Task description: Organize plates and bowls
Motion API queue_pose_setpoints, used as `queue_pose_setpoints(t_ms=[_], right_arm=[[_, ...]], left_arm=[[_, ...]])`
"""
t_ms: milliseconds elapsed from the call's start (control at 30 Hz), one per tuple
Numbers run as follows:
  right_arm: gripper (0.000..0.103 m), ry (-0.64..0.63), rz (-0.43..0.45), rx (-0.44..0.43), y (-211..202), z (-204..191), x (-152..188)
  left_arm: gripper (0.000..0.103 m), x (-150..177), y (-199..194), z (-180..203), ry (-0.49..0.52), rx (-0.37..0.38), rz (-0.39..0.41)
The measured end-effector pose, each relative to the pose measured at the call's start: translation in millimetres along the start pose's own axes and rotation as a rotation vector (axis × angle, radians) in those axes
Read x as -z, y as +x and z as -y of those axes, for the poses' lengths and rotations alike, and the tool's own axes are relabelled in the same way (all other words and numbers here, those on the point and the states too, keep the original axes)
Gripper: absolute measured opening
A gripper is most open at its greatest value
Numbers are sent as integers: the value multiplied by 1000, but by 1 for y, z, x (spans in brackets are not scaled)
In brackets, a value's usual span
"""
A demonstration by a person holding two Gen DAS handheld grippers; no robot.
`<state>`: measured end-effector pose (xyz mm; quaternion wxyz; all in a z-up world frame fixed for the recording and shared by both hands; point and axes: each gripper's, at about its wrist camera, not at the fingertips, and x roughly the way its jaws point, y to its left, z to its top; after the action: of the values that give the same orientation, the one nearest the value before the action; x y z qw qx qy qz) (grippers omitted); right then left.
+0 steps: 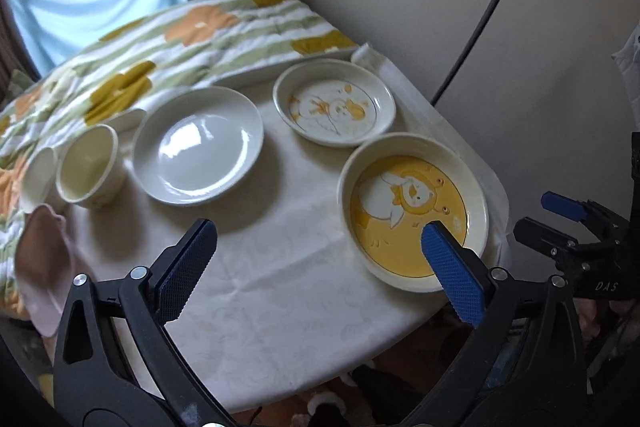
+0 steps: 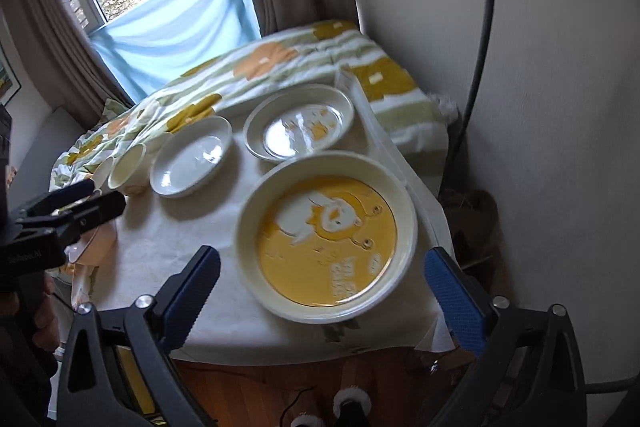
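Note:
A yellow cartoon plate [image 1: 412,211] [image 2: 326,239] lies at the near right of the round, white-clothed table [image 1: 280,287]. Behind it sits a smaller cream plate with a cartoon print [image 1: 334,109] [image 2: 300,123]. A plain white plate [image 1: 198,145] [image 2: 192,157] lies to the left, then a cream cup [image 1: 88,167] [image 2: 126,167] and a second cup [image 1: 38,179]. My left gripper [image 1: 319,227] hangs open over the cloth, its right finger above the yellow plate's rim. My right gripper [image 2: 322,254] is open, its jaws spread either side of the yellow plate and not touching it.
A flowered quilt [image 1: 160,39] lies behind the dishes, with a window and curtains beyond. The wall and a black cable [image 1: 480,27] are close on the right. A pink object [image 1: 44,267] sits at the table's left edge. The near edge drops to a wooden floor [image 2: 260,387].

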<state>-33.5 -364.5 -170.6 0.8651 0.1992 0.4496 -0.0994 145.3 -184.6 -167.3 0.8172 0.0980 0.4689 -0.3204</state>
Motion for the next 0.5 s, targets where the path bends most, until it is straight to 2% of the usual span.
queue_pose_setpoints(t_ms=[100,133,167,333,400,467,500], right_arm=[[81,45,-64,-45,31,30,-2],[78,56,-82,-56,40,38,-2],[71,65,-99,-70,49,45,-4],[53,73,-156,-108,79,66,-8],[42,74,-166,-112,84,71,-9],[32,79,-175,-106,87,76,-10],[27,84,-176,-108,89,78,-11]], left_arm=[[79,0,51,3,-13,62,-105],[69,1,65,3,-18,75,-140],[61,2,79,4,-24,84,-169],[43,7,125,11,-29,115,-253],[36,8,133,14,-27,123,-274],[24,10,139,14,-31,127,-291],[23,10,141,14,-34,121,-293]])
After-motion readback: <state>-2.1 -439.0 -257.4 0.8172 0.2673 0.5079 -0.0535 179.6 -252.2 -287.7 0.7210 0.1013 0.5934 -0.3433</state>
